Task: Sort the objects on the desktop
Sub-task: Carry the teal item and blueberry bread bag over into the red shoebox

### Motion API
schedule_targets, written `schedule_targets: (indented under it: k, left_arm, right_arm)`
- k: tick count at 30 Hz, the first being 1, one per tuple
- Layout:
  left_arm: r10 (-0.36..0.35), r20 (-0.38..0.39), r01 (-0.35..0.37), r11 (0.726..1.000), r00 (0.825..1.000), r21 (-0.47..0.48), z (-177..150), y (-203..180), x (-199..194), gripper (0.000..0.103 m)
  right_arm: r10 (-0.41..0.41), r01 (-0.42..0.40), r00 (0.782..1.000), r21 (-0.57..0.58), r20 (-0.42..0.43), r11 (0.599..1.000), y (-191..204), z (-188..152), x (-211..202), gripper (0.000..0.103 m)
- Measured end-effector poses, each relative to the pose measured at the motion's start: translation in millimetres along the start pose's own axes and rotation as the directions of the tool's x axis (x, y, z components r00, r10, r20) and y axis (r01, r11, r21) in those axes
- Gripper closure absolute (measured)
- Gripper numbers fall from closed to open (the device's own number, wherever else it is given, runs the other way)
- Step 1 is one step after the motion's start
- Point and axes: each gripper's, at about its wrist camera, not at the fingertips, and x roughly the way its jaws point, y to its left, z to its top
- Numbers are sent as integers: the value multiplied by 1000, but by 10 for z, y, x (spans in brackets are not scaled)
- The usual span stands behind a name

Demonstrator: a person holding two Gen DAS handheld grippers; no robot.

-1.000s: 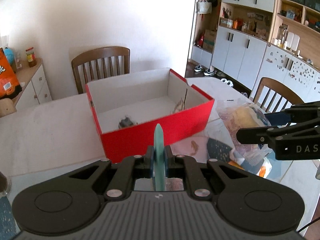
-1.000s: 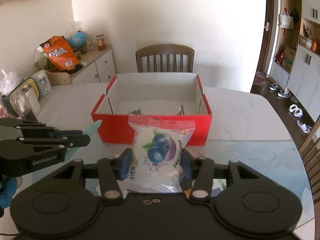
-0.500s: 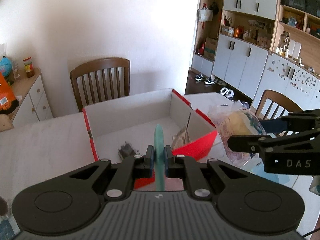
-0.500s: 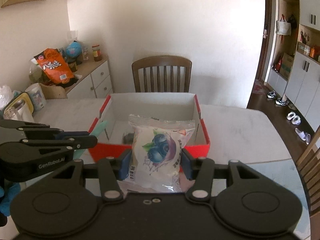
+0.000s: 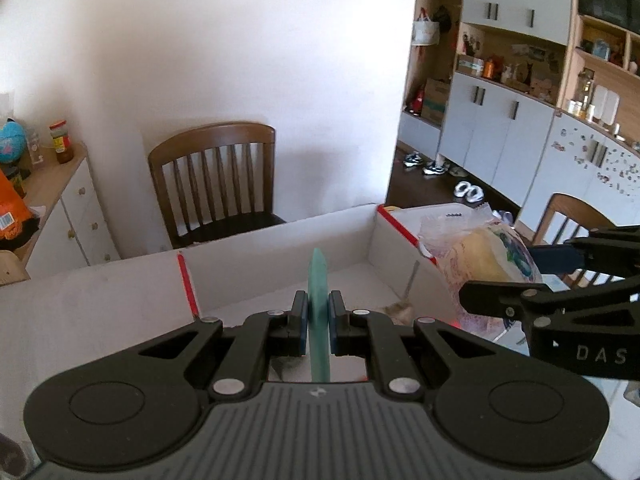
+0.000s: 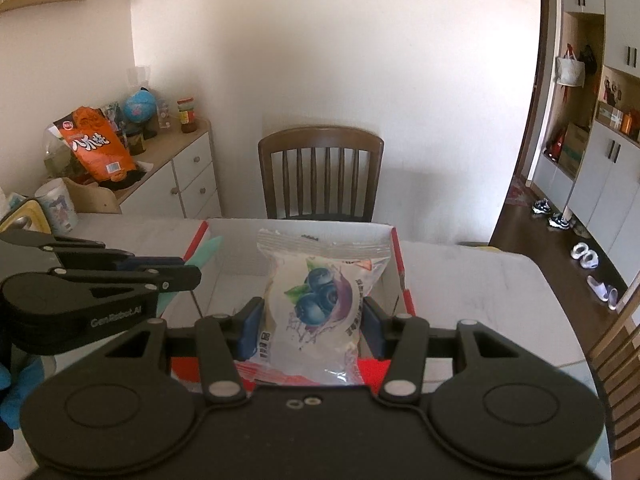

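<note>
My left gripper is shut on a thin teal stick-like piece that stands up between its pads, over the open red box with white inside walls. My right gripper is shut on a clear packet with blueberry print, held upright above the same red box. From the left wrist the packet and the right gripper show at the right. The right wrist view has the left gripper and the teal piece at the left. Small items lie on the box floor, partly hidden.
A wooden chair stands behind the pale table. A white sideboard at the left carries an orange snack bag, a globe and a jar. Cupboards and shelves fill the right side; another chair is there.
Both grippers have moved forward and a little up, from in front of the red box to over it. The box's front wall has dropped out of sight below the fingers. Both grips are unchanged.
</note>
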Motion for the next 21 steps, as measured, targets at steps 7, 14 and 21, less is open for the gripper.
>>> schedule_targets:
  k: [7,14,21]
  left_arm:
    - [46,-19,-46,999,999,7,86,152,294,94]
    - [31,-47,-31,1000,998,-4,159,291,536,94]
    - [28,-86,-28,1000,996,4,224,345,853,94]
  right_arm:
    - [-17,17,1000,-19,-7,1000,32,82,266,53]
    - [-29,29,999,-20,-33,999,8,106,506,53]
    - [-20,20,998,-2,-58,1000,-9,99,741,53]
